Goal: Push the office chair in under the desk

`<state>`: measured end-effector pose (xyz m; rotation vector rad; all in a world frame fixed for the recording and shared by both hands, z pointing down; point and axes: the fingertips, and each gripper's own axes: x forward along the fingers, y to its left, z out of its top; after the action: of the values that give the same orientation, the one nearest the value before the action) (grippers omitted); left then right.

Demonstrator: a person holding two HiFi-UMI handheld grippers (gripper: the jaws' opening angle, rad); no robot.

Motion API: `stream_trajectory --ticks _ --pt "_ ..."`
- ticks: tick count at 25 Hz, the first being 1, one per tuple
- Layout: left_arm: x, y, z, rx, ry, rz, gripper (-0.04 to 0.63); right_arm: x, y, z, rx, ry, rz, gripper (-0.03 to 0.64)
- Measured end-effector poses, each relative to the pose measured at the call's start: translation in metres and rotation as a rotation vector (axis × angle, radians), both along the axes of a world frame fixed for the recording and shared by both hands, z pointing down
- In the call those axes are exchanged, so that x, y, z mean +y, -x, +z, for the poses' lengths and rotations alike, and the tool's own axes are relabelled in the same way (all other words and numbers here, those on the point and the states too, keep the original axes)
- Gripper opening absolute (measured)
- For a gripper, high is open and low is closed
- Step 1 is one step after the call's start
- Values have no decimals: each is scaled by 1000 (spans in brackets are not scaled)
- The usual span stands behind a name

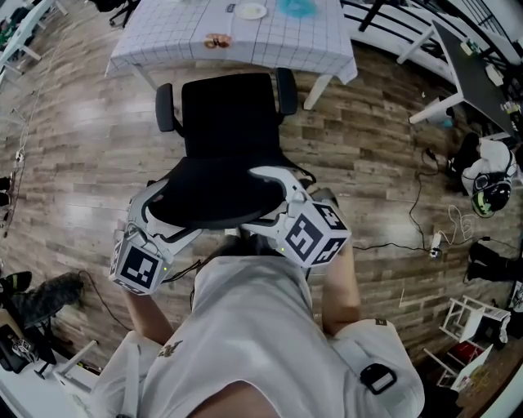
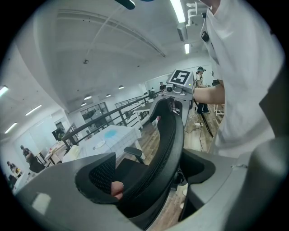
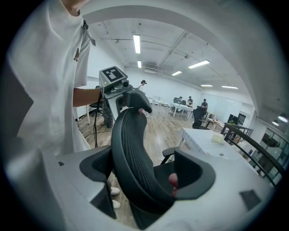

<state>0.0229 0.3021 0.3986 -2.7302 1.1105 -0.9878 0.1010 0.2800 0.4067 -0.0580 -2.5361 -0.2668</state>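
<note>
- Head view looks down on a person in a white shirt (image 1: 253,326) standing right behind the black office chair (image 1: 233,114), with a gripper in each hand.
- The chair sits on the wooden floor (image 1: 82,155), facing the desk (image 1: 163,45), which is covered in a white checked cloth.
- The seat's front and both armrests (image 1: 166,106) come up to the desk's near edge. Nearly all of the seat is out in the open, and whether its front lip tucks under the cloth I cannot tell.
- The left gripper (image 1: 167,211) is at the left end of the backrest (image 1: 216,192), on its top rim. The right gripper (image 1: 249,197) is at the right end. Each one's marker cube (image 1: 137,265) sits toward the person.
- Left gripper view: the jaws stand wide, and the thick curved rim of the backrest (image 2: 167,144) fills the gap between them. One pad is on the seat side and the other on the rear side, so this gripper is clamped onto the chair.
- Right gripper view: it is the same here. The jaws are spread wide with the backrest (image 3: 131,149) wedged between the pads, gripped at its rim. The other gripper's cube shows at the far end of that rim.
- A small plate (image 1: 251,11) lies on the far part of the desk, well apart from the chair.
</note>
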Motion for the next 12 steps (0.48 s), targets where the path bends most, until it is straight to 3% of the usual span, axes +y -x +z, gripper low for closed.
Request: stream_trajectory --ticks 12 --pt "-16 10 0 21 -15 12 438 -13 10 2 9 22 -6 411"
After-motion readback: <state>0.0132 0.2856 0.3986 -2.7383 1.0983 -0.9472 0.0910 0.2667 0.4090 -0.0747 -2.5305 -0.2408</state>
